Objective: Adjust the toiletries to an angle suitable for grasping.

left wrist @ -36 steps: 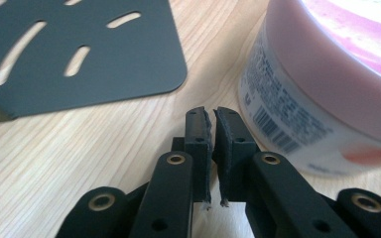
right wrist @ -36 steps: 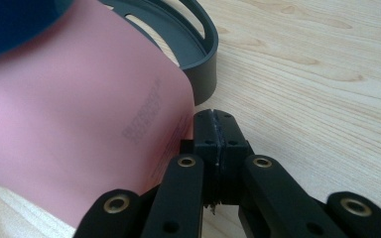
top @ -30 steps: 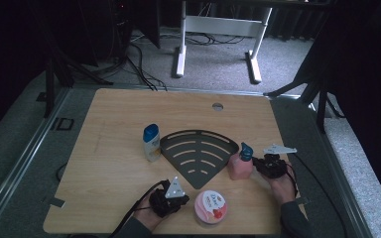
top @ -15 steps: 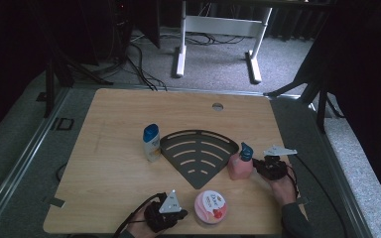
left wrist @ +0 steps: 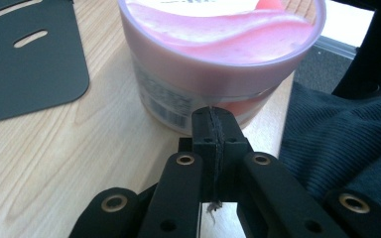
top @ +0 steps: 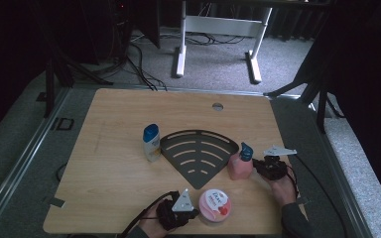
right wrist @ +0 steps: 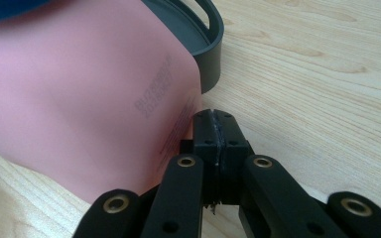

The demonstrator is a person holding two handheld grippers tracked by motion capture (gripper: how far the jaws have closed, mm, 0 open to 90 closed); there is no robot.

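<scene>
- Your left gripper [top: 191, 214] sat at the near edge of the tabletop [top: 109, 148], its fingers [left wrist: 212, 130] pressed flat together with nothing between them.
- Their tips met, or very nearly met, the side wall of the pink tub [left wrist: 213, 64]; I judged that as a nudge or a line-up, not a grasp, since shut fingers cannot take a tub that wide.
- The tub [top: 215, 206] stood upright just right of that gripper, near the pointed end of the dark slotted rack [top: 198, 153] but apart from it.
- Your right gripper [top: 262, 166] lay against the right side of the pink bottle [top: 239, 166], fingers [right wrist: 216, 134] likewise closed on nothing, tips at the bottle's lower wall.
- That bottle [right wrist: 79, 94] stood upright beside the rack's right corner; in the right gripper view the raised rim [right wrist: 209, 44] seemed to sit right against it, so a sideways push would probably be stopped by that lip, not slide the bottle on.
- The white bottle with a blue cap [top: 152, 143] stood upright at the rack's left corner, well apart from both hands.
- All three containers ringed the rack with none on it, so I took the loading as not yet begun.
- You'd have needed to part the fingers before either item could be lifted.
</scene>
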